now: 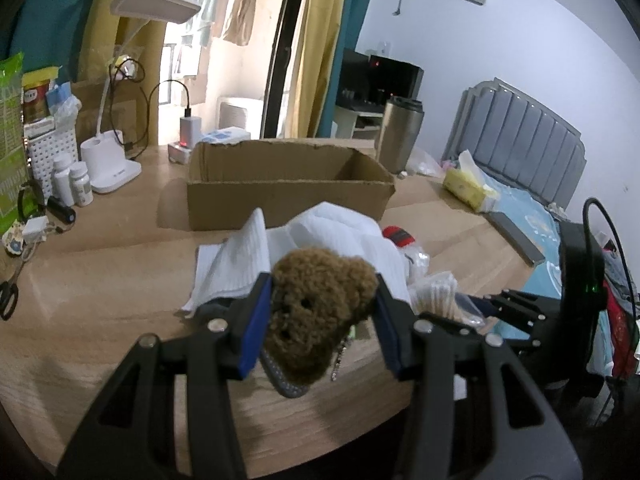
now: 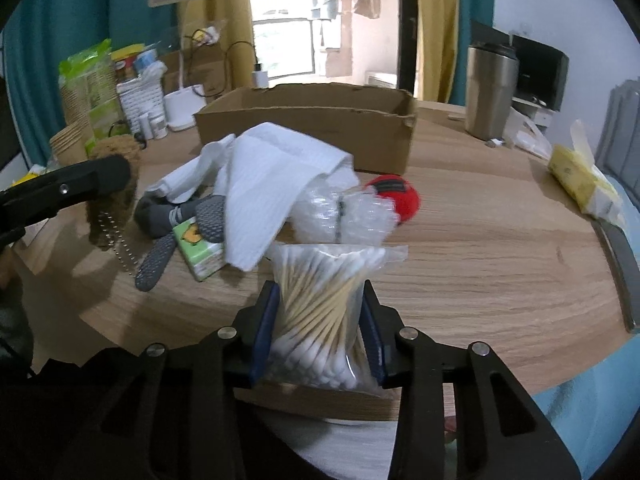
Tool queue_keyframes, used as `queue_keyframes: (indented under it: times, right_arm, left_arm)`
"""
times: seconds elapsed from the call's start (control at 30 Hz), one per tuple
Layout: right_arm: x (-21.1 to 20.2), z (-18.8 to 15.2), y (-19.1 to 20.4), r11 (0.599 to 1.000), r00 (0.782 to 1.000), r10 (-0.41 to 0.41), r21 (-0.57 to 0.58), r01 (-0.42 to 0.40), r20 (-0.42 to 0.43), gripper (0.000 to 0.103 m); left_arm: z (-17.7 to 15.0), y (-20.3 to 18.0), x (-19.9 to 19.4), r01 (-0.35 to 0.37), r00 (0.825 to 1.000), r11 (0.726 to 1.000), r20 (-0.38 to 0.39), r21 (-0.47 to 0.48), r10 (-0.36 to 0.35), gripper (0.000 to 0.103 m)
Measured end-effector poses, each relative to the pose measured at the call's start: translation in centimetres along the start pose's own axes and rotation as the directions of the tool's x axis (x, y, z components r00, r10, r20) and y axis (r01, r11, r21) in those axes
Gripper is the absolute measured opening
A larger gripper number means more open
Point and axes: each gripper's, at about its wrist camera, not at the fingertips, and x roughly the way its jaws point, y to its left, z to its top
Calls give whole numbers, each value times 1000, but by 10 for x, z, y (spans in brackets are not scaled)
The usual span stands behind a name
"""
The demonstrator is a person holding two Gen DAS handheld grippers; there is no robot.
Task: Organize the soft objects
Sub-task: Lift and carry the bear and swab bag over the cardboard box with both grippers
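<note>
My left gripper [image 1: 320, 286] is shut on a brown plush bear head [image 1: 316, 320], lifted above the wooden table [image 1: 100, 300]; its bead chain [image 2: 116, 244] dangles below. My right gripper [image 2: 319, 292] is shut on a clear bag of cotton swabs [image 2: 324, 264] near the table's front edge. Between them lies a pile: a white cloth [image 2: 264, 184], a grey sock [image 2: 180, 212], a green tissue pack [image 2: 200, 252], bubble wrap [image 2: 344, 216] and a red plush ball [image 2: 400, 196]. An open cardboard box [image 2: 312, 128] stands behind the pile.
A steel tumbler [image 2: 490, 92] stands right of the box, with a yellow tissue pack [image 2: 580, 184] at the table's right edge. A white desk lamp [image 1: 112, 168], pill bottles [image 1: 74, 180], a white basket [image 1: 52, 152] and scissors [image 1: 8, 296] crowd the left side.
</note>
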Motion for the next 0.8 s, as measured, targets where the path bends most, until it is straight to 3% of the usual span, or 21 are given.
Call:
queue_keyframes:
  times: [0.7,0.8]
  right_arm:
    - [-26,9,-44,991,990,-114,80,107,88,41]
    - [-34,13,-50,991,988,-103,91,93,115,41]
  left_arm:
    - [33,24,3,-58,995,998,77,-30,61,49]
    - [38,28,3,-67,994,997,89,-30,69,49]
